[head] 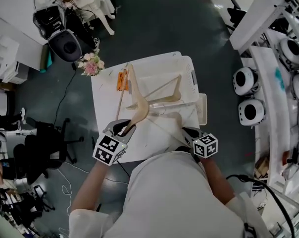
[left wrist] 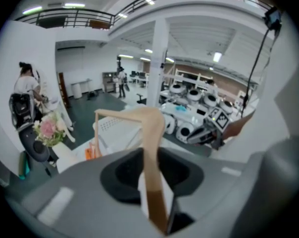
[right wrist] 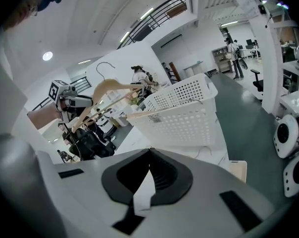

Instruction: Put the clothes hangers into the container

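Observation:
A pale wooden hanger [head: 139, 109] is lifted above the white table [head: 104, 90], and my left gripper [head: 124, 128] is shut on one of its arms. In the left gripper view that wooden arm [left wrist: 153, 152] runs up between the jaws and bends left. A white perforated basket [head: 190, 67] stands on the table's far right part, with another wooden hanger [head: 165, 96] lying in it. My right gripper [head: 185, 132] is low at the table's near edge, shut and empty. From the right gripper view I see the basket [right wrist: 186, 118] and the raised hanger [right wrist: 108, 89] with its metal hook.
An orange object [head: 122, 80] lies on the table's left part, and a bunch of flowers [head: 91, 64] stands off its far left corner. A beige board [head: 203, 108] sits beside the basket. A black chair [head: 45, 143] is at the left and white round machines [head: 248, 95] at the right.

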A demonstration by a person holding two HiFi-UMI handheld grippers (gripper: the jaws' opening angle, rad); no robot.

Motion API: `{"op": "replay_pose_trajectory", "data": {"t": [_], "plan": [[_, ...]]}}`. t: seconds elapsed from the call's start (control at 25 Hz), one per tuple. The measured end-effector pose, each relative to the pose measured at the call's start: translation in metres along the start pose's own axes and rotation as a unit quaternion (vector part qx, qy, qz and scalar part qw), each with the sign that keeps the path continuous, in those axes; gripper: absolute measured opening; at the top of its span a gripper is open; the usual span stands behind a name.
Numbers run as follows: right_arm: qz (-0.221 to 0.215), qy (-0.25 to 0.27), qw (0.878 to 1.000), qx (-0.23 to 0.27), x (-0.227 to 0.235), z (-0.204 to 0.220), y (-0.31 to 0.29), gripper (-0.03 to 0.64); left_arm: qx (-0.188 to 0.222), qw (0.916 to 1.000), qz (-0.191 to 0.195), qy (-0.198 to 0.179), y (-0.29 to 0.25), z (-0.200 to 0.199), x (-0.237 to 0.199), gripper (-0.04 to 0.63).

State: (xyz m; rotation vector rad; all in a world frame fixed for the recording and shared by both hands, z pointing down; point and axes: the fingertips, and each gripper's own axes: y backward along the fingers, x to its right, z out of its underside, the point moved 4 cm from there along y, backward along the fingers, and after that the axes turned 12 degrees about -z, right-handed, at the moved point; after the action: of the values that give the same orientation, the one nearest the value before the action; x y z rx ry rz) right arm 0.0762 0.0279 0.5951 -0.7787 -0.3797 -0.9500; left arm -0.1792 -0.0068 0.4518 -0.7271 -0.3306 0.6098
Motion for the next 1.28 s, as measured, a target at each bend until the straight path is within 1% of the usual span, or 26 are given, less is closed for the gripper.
{"op": "replay_pose_trajectory", "data": {"t": [0.2, 0.36, 0.44, 0.48, 0.68, 0.8, 0.92, 1.04, 1.12, 1.28], "plan": [[0.017, -0.016, 1.0, 0.016, 0.007, 0.006, 0.012, 0.002, -0.013, 0.9983, 0.025, -0.051, -0.017, -0.021, -0.003, 0.097], [0.028, -0.028, 0.999, 0.028, 0.01, 0.012, 0.02, 0.002, -0.023, 0.9937, 0.041, -0.102, -0.033, -0.039, 0.001, 0.093], [0.033, -0.034, 0.998, 0.033, 0.012, 0.015, 0.024, 0.002, -0.022, 0.9906, 0.042, -0.129, -0.041, -0.05, 0.004, 0.061], [0.036, -0.037, 0.998, 0.036, 0.014, 0.016, 0.026, 0.002, -0.022, 0.9891, 0.043, -0.139, -0.045, -0.054, 0.005, 0.055], [0.047, -0.049, 0.997, 0.048, 0.016, 0.022, 0.031, 0.002, -0.039, 0.9845, 0.053, -0.163, -0.071, -0.06, 0.008, 0.052], [0.052, -0.055, 0.996, 0.052, 0.018, 0.025, 0.036, 0.002, -0.047, 0.9802, 0.051, -0.185, -0.081, -0.061, 0.011, 0.052], [0.057, -0.061, 0.995, 0.054, 0.021, 0.027, 0.039, 0.002, -0.051, 0.9738, 0.055, -0.215, -0.092, -0.066, 0.013, 0.052], [0.058, -0.063, 0.995, 0.054, 0.022, 0.027, 0.041, 0.002, -0.066, 0.9658, 0.063, -0.243, -0.106, -0.067, 0.015, 0.052], [0.058, -0.064, 0.995, 0.054, 0.023, 0.027, 0.041, 0.002, -0.074, 0.9628, 0.068, -0.251, -0.115, -0.069, 0.015, 0.052], [0.062, -0.064, 0.995, 0.054, 0.025, 0.027, 0.046, 0.002, -0.09, 0.959, 0.084, -0.255, -0.134, -0.072, 0.022, 0.054]]}}
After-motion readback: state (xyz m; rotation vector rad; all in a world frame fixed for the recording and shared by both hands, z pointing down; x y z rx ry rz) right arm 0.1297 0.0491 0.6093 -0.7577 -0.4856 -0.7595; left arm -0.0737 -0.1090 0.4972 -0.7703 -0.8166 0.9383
